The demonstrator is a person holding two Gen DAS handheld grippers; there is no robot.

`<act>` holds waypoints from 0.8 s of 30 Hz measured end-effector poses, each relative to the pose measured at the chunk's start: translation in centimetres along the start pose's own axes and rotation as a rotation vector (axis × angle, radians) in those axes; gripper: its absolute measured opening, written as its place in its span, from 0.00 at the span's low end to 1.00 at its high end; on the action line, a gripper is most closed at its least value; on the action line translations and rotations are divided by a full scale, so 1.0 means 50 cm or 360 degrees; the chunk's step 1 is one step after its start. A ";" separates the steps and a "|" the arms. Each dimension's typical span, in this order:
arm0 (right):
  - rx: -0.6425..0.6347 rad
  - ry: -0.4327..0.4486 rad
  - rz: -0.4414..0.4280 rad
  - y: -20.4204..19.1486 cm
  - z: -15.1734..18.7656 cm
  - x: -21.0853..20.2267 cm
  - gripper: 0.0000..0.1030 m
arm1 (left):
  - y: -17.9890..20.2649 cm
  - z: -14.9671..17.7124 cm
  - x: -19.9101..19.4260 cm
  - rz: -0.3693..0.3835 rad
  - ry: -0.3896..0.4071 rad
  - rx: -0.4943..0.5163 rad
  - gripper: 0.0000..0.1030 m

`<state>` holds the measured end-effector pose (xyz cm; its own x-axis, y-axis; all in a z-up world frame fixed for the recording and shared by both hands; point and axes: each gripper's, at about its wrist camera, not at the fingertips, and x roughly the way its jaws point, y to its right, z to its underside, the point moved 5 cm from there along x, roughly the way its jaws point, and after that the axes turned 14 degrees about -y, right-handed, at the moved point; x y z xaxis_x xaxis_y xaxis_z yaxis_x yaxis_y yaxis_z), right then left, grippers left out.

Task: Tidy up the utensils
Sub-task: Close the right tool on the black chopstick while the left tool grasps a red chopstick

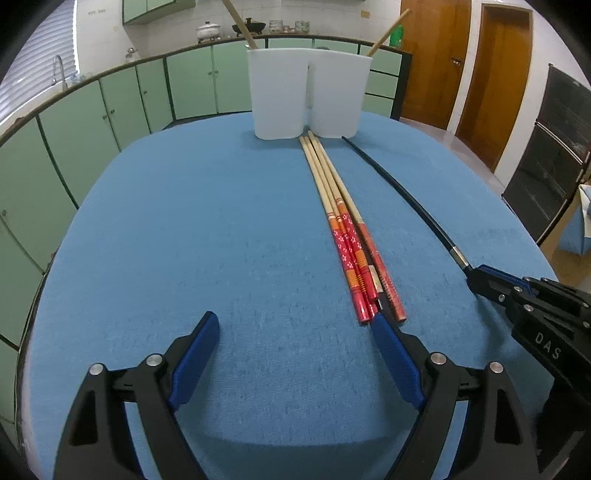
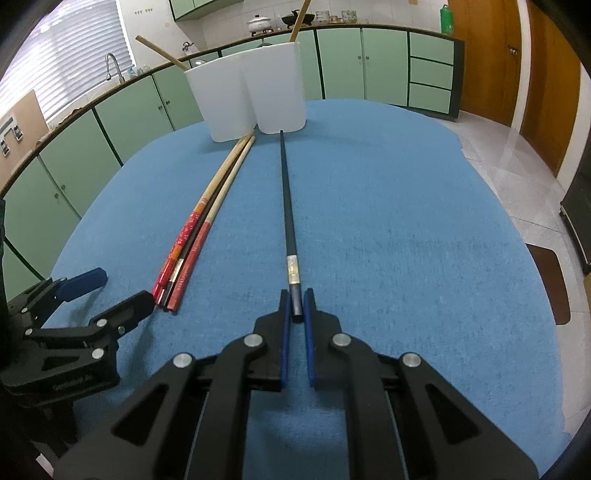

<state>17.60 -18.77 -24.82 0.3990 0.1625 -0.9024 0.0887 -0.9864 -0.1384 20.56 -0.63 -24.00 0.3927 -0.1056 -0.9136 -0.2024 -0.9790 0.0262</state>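
Black chopstick (image 2: pixel 287 206), long axis running straight ahead of the right gripper (image 2: pixel 296 306), tip pointing away toward the base of the right-hand white holder (image 2: pixel 277 88), silver-banded butt end toward the gripper. Butt end pinched between the two blue pads (image 2: pixel 285 332) of the right gripper, jaws pressed nearly together on it; shaft lying low along the blue tablecloth (image 2: pixel 406 221), contact with the cloth along its length not determinable.

Bundle of wooden chopsticks (image 1: pixel 343 229) with red and orange patterned handles, lying flat on the cloth ahead of the left gripper (image 1: pixel 295 325), roughly parallel to the black chopstick and apart from it. Pale tips pointing away, ending just before the gap between the two holders; patterned handle ends nearest the gripper. A second dark chopstick wedged among the handles.

Left gripper spread wide, nothing between its pads; right-side blue pad (image 1: pixel 395 362) just at the near ends of the bundle, touching or only beside them not determinable.

Left-hand white holder (image 1: pixel 279 96) and its neighbour standing upright, side by side and touching, at the far edge of the cloth; one wooden stick (image 1: pixel 388 33) leaning out of each.
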 end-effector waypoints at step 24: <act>-0.0088 -0.0007 -0.0081 -0.008 0.012 -0.013 0.29 | -0.050 0.017 -0.009 -0.0077 0.0007 -0.0126 0.81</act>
<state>16.74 -18.49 -24.43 0.3890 0.2119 -0.8966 0.1592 -0.9740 -0.1611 20.16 2.03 -24.00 0.4045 -0.0587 -0.9127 -0.1116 -0.9936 0.0145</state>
